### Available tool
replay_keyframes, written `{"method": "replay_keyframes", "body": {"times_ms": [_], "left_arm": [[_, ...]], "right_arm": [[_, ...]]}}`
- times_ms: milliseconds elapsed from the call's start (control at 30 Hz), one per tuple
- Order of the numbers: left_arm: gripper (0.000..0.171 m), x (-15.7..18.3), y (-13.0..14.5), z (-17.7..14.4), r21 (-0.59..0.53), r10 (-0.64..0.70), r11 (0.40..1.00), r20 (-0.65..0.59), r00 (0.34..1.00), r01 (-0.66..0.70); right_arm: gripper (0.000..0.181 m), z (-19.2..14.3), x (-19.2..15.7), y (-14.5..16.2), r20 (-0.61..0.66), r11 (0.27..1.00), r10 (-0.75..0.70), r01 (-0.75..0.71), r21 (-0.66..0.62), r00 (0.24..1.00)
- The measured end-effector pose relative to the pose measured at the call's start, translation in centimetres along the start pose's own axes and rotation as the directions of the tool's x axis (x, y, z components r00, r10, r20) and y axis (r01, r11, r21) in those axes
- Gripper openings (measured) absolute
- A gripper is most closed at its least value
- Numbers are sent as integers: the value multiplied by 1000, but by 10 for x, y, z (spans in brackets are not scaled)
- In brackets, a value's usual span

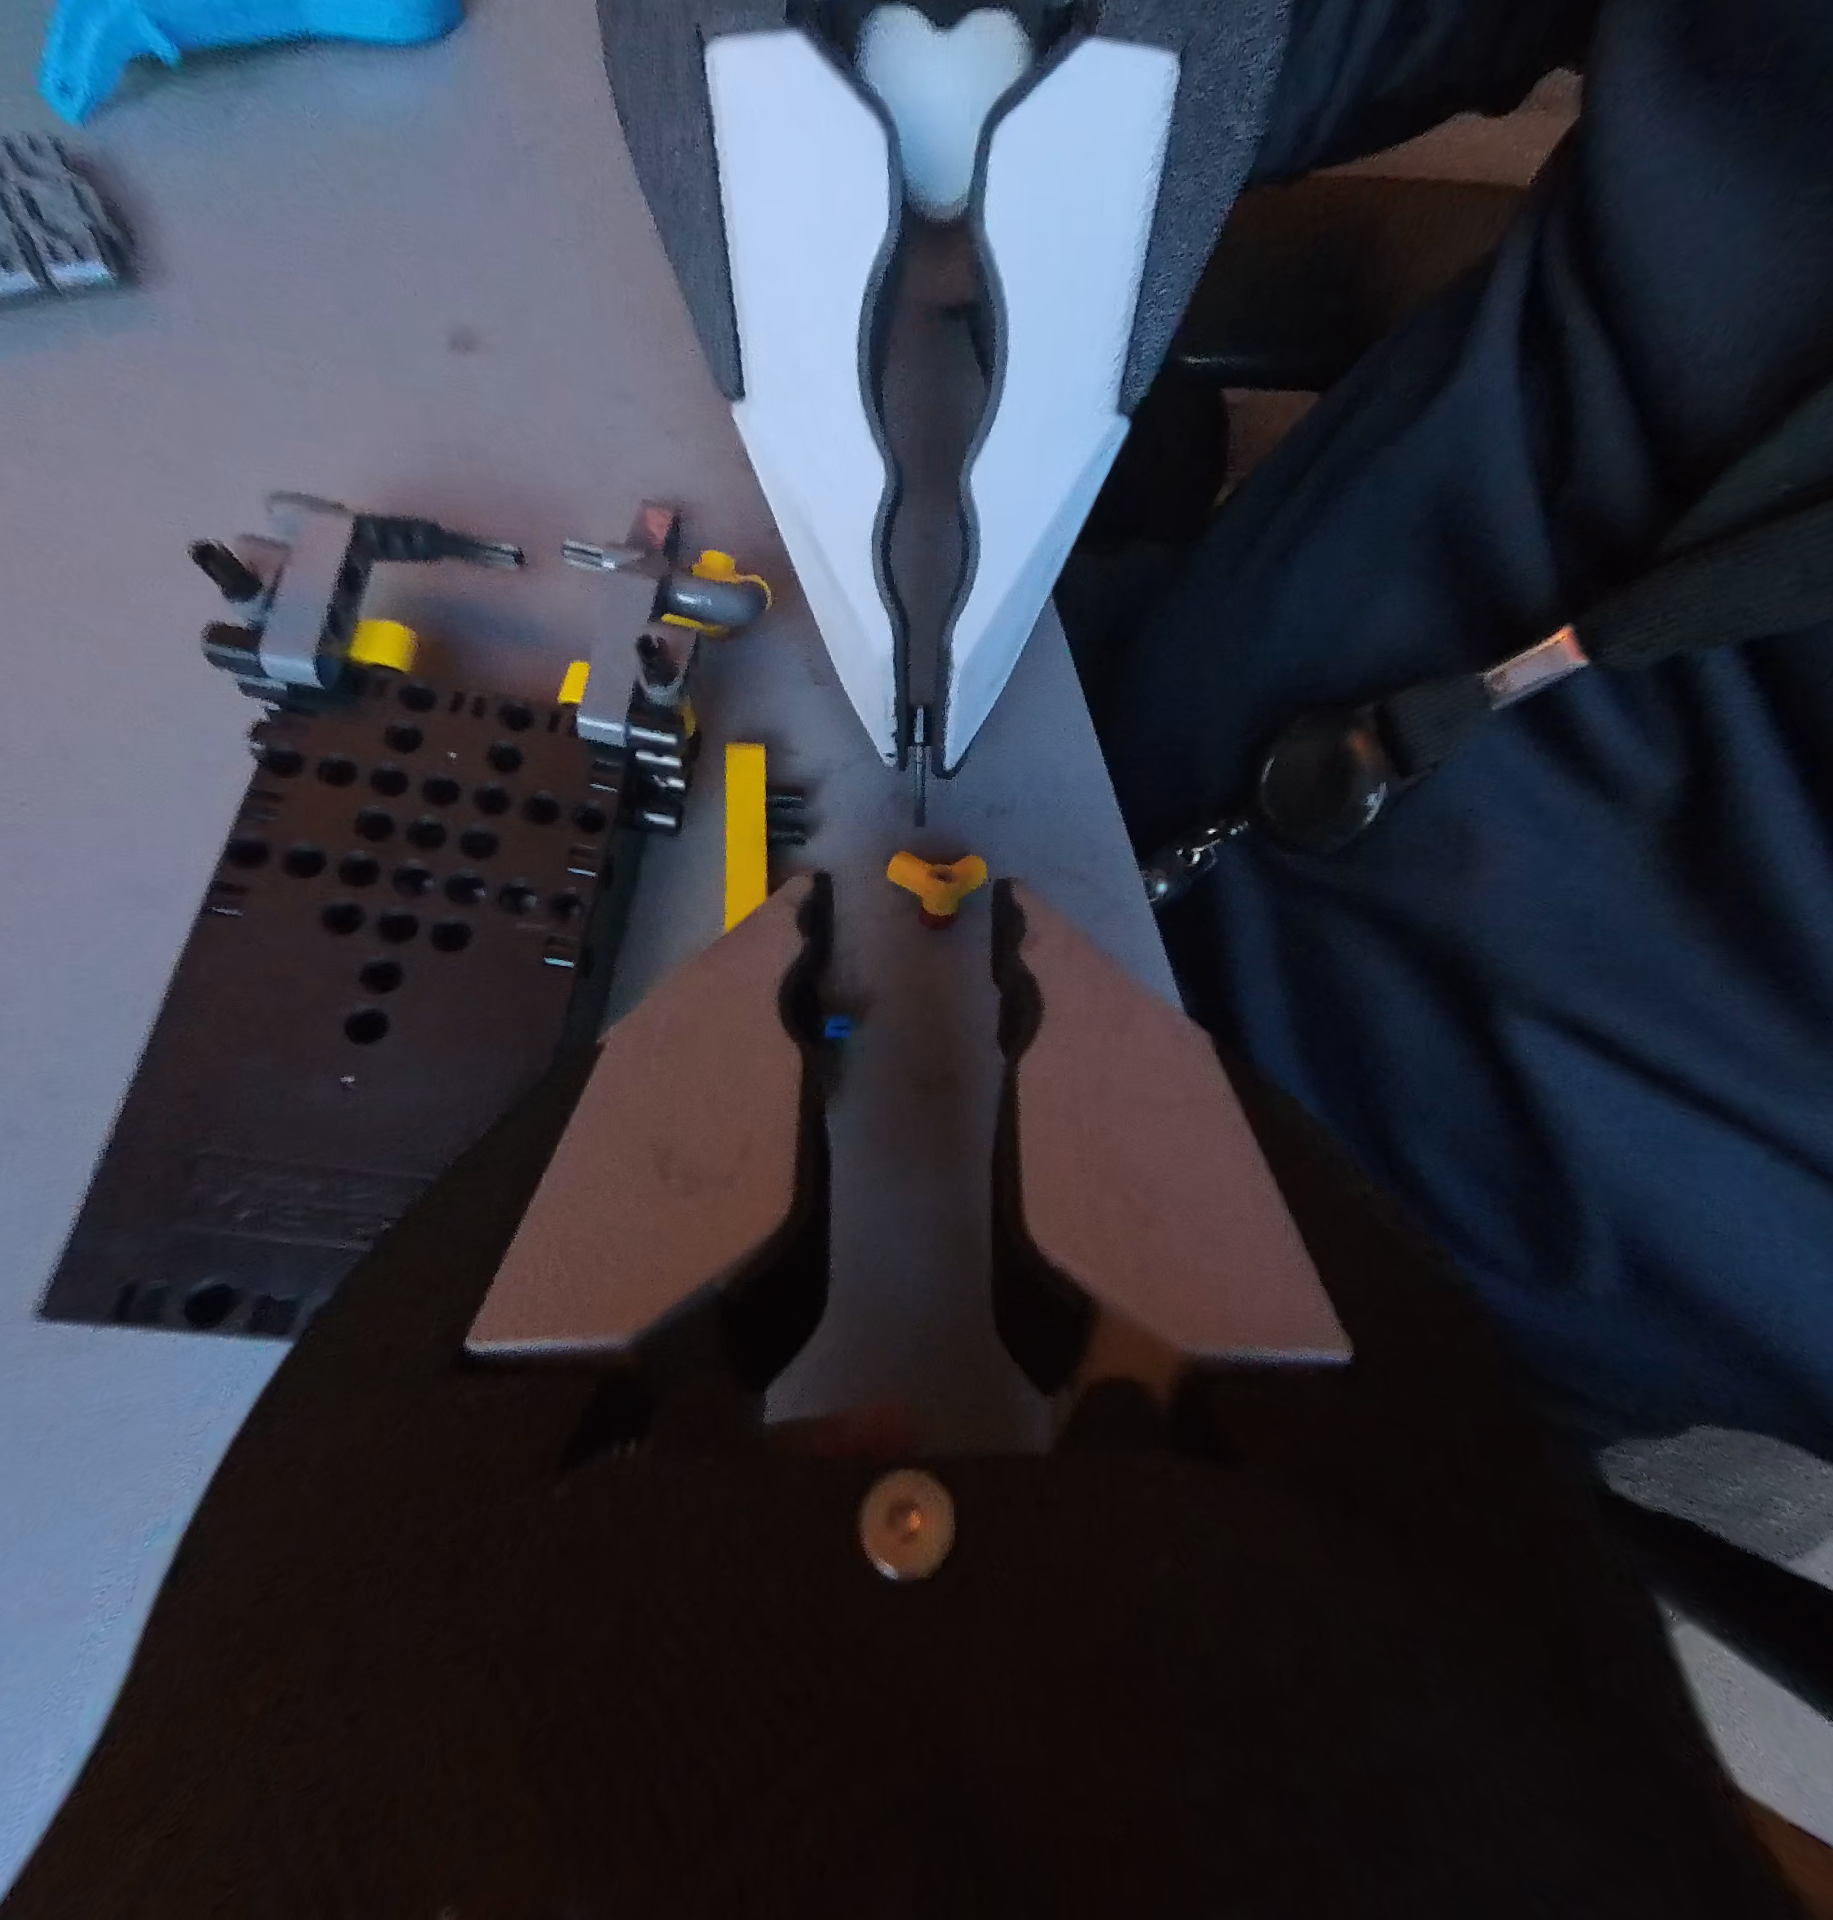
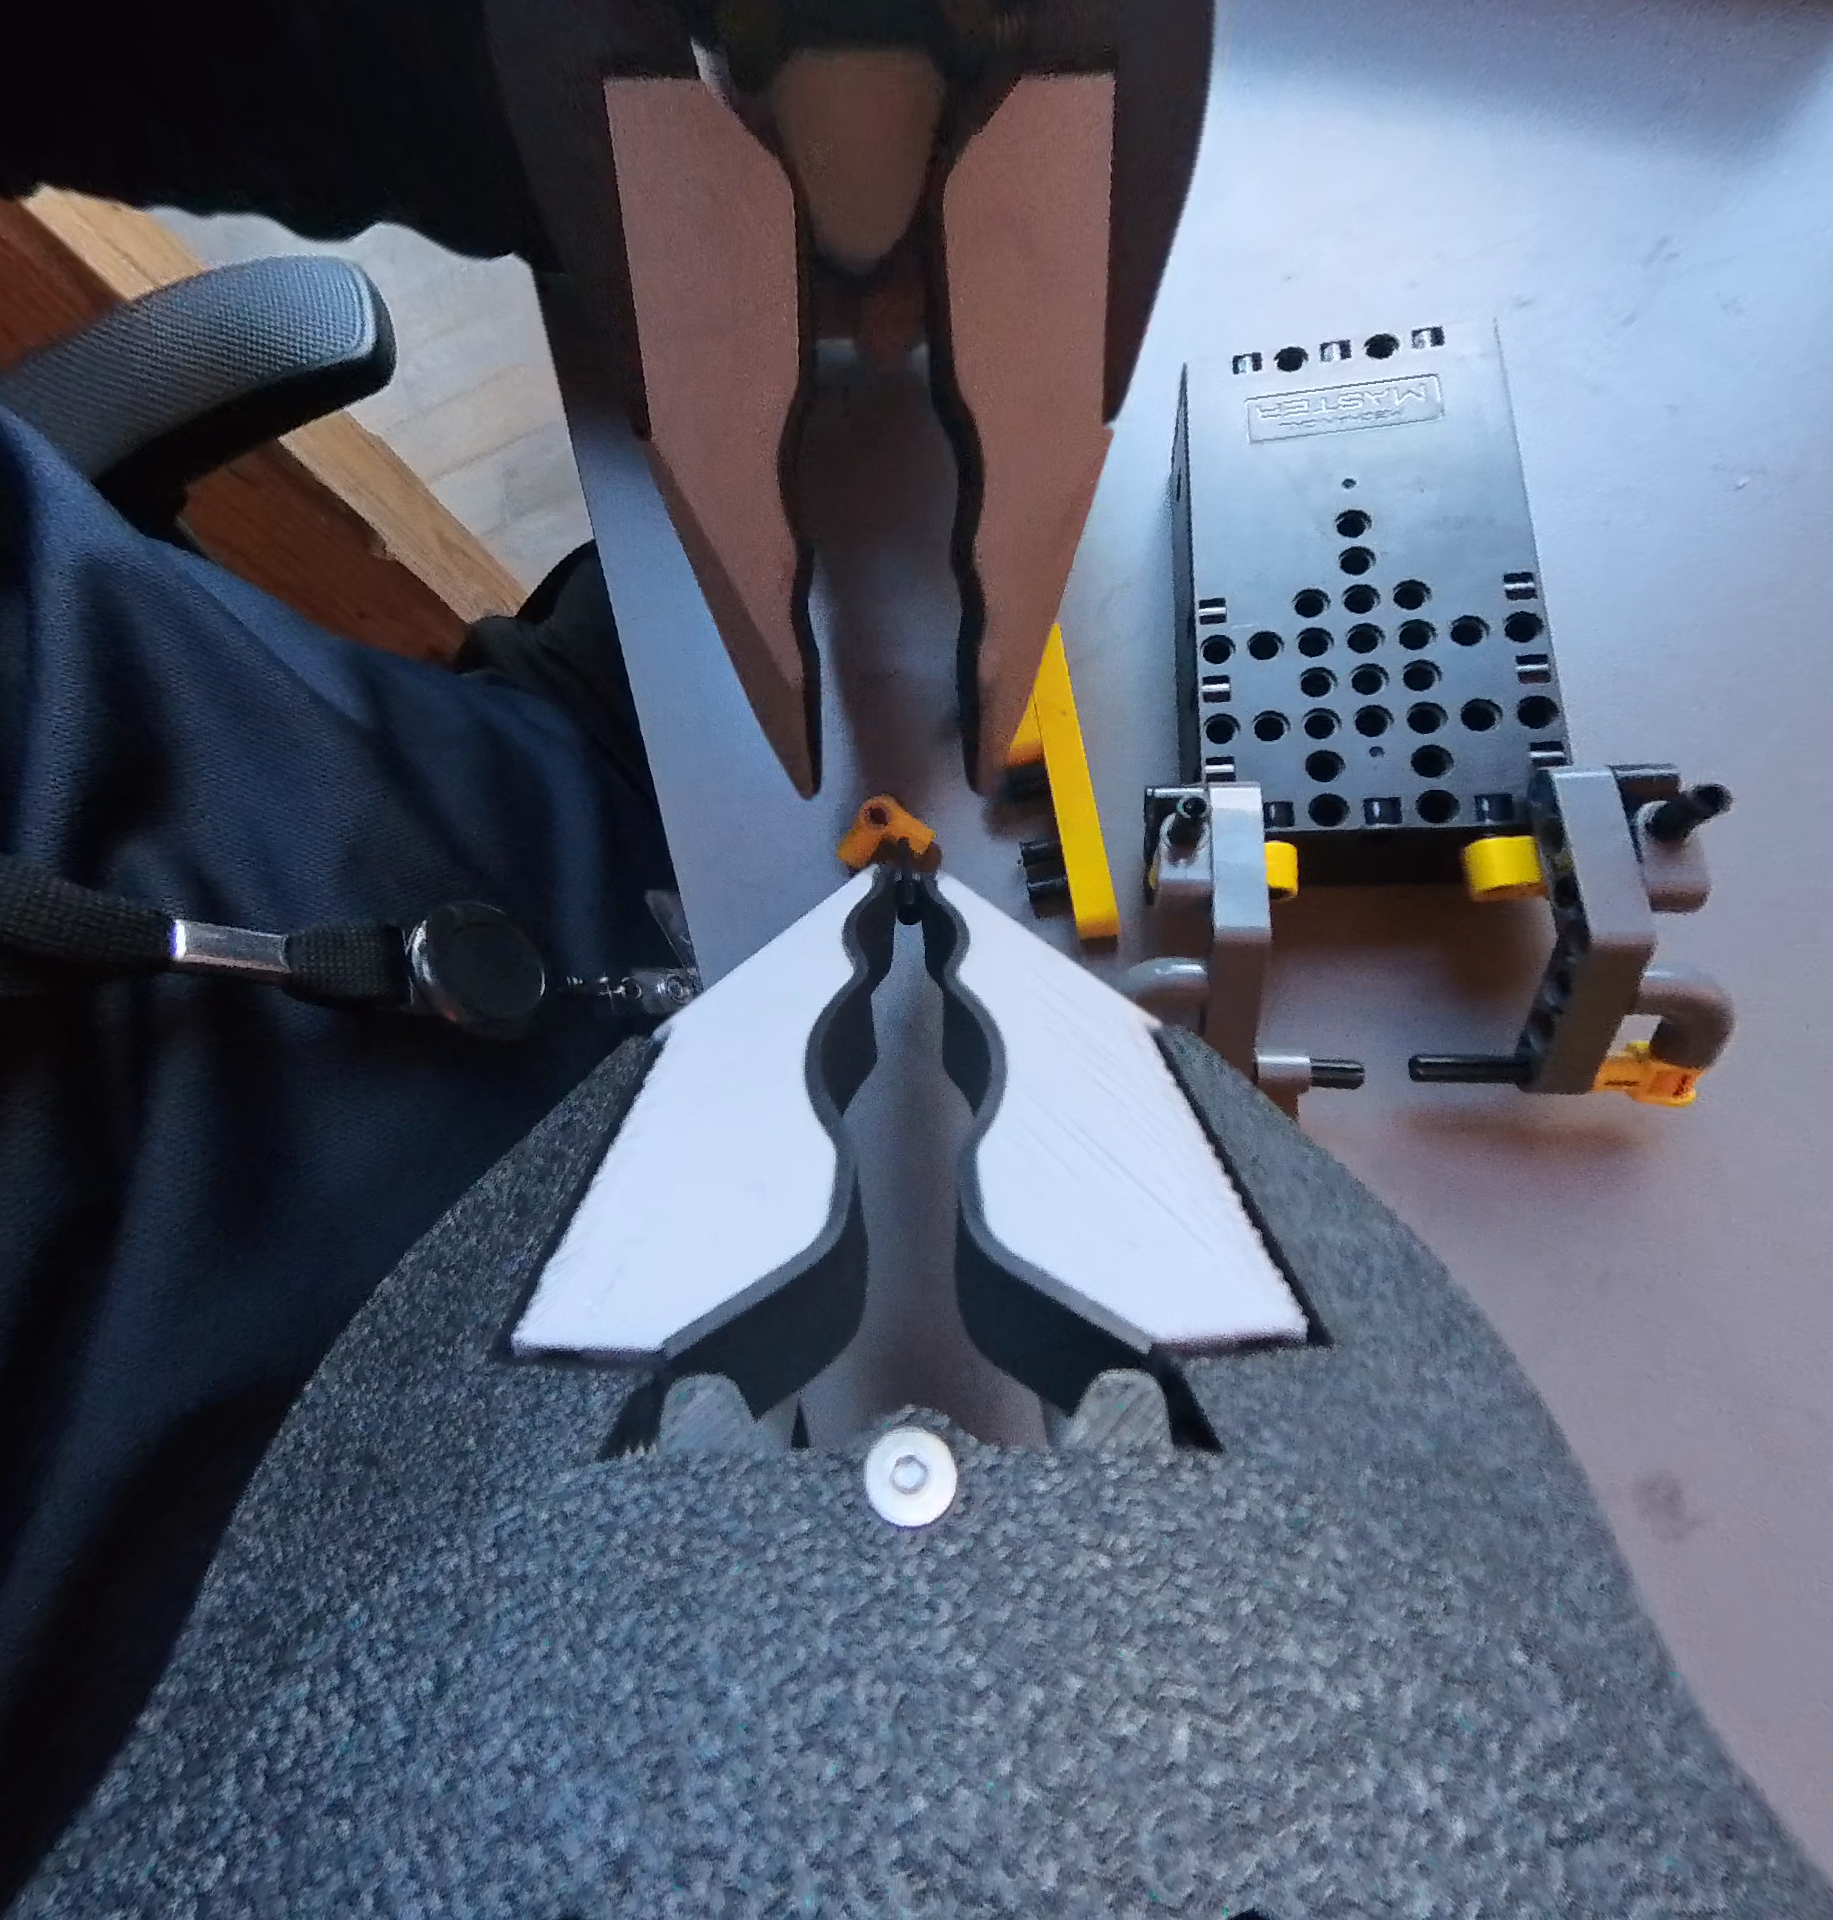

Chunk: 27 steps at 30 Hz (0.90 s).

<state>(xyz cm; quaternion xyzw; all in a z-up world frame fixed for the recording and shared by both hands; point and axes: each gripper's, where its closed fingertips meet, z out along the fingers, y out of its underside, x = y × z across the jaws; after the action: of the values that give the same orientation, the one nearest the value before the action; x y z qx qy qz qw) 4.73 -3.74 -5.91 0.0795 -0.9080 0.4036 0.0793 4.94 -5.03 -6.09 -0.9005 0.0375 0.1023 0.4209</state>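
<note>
Right gripper (image 2: 904,902), fingers pinched on a small black pin (image 1: 919,795). Left gripper (image 1: 907,883), fingers wide apart, yellow connector (image 1: 935,878) between the tips on the grey worktop (image 1: 372,364). Black perforated block (image 2: 1364,623) at 2 o'clock in the right wrist view.

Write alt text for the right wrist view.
The right gripper, white jaws shut on a small black pin, meets a yellow connector lying on the grey table. The left gripper points back with open brown jaws; to the right lie a yellow beam and a black perforated block.
</note>
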Motion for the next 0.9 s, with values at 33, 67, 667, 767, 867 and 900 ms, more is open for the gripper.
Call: {"method": "replay_keyframes", "body": {"times_ms": [33,67,667,767,867,900], "left_arm": [[28,2,2,3,-3,-24,1000,-12,1000,24],[27,3,4,5,-7,-35,999,-12,999,35],[32,1,9,0,2,-78,997,104,991,78],[28,-4,11,-8,32,-189,982,170,967,186],[28,0,14,-8,64,-295,955,186,937,289],[28,2,14,-6,69,-321,947,188,928,314]], "right_arm": [[3,1,0,0,1,1000,-2,2,-2,1000],[3,3,0,1,2,1000,-3,3,-8,1000],[3,6,1,3,14,1000,7,-7,-19,1000],[3,6,2,2,9,1000,6,-6,-14,1000],[3,5,0,0,12,1000,7,-7,4,1000],[3,5,-1,-1,17,1000,9,-9,12,1000]]}}
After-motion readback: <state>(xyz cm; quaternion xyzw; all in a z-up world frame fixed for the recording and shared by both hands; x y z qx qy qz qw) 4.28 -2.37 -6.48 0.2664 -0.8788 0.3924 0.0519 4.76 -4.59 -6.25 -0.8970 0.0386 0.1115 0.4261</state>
